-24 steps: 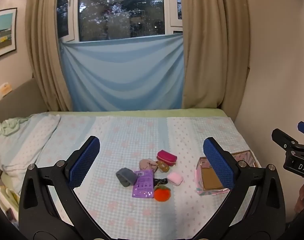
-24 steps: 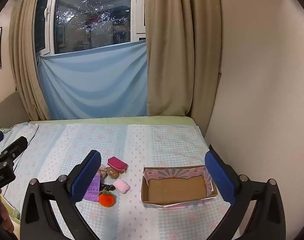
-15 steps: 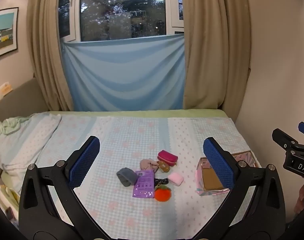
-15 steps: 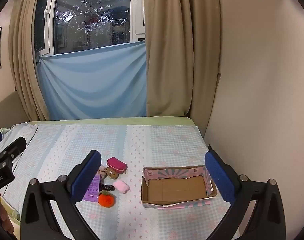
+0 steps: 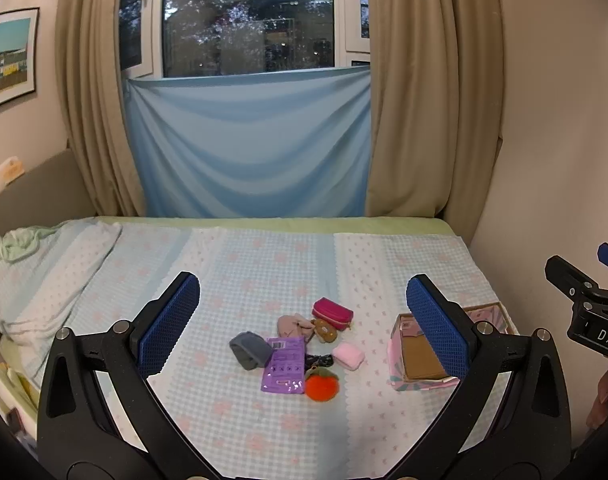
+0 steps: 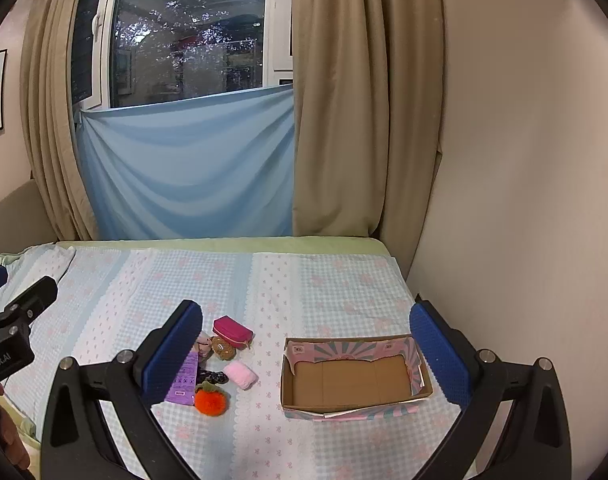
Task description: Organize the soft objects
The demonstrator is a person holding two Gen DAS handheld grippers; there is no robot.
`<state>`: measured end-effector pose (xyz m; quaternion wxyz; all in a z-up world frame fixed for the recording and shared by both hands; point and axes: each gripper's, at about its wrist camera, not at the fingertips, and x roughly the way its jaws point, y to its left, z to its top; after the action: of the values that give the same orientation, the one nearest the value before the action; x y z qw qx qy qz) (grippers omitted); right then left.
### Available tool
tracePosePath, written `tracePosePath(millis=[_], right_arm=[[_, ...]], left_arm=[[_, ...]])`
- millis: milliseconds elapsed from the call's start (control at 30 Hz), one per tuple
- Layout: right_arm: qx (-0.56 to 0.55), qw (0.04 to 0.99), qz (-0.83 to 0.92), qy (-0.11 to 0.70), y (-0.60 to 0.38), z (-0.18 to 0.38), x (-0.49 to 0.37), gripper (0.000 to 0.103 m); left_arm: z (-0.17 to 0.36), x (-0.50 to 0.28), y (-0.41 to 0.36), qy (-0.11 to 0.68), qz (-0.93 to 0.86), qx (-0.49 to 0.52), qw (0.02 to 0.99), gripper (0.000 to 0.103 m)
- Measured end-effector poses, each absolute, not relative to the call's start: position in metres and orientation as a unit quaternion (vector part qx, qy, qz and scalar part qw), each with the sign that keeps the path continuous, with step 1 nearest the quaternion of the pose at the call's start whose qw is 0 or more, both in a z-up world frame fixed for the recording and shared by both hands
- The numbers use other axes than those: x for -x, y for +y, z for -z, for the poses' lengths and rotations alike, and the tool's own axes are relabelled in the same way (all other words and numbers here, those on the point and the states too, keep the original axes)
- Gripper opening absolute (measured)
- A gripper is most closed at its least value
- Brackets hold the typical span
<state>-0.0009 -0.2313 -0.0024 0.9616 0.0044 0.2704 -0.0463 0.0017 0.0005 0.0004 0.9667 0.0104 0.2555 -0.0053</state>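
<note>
Toys (image 5: pixel 300 350) ahead between left fingers (image 5: pixel 168 324) | box (image 6: pixel 350 376) between right fingers (image 6: pixel 440 352)

Orange plush (image 5: pixel 322 387), magenta pouch (image 5: pixel 333 312), blue-checked pink-flowered bedspread (image 5: pixel 264 272).

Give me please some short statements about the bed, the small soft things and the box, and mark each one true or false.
1. The cardboard box is empty. True.
2. The left gripper holds the orange plush. False: it is open and holds nothing.
3. The purple packet lies beside the grey fabric roll. True.
4. The magenta pouch is inside the box. False: it lies on the bedsheet.
5. The right gripper is open. True.
</note>
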Motion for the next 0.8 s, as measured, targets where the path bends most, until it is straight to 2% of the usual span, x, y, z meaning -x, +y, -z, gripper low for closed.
tracePosePath(millis=[800], right_arm=[[-0.003,0.962,0.037,0.270,-0.2284,0.0066,-0.0018,0.103]], left_arm=[[0.0019,-0.0024,-0.0014,0.259,0.004,-0.003,0.966,0.103]])
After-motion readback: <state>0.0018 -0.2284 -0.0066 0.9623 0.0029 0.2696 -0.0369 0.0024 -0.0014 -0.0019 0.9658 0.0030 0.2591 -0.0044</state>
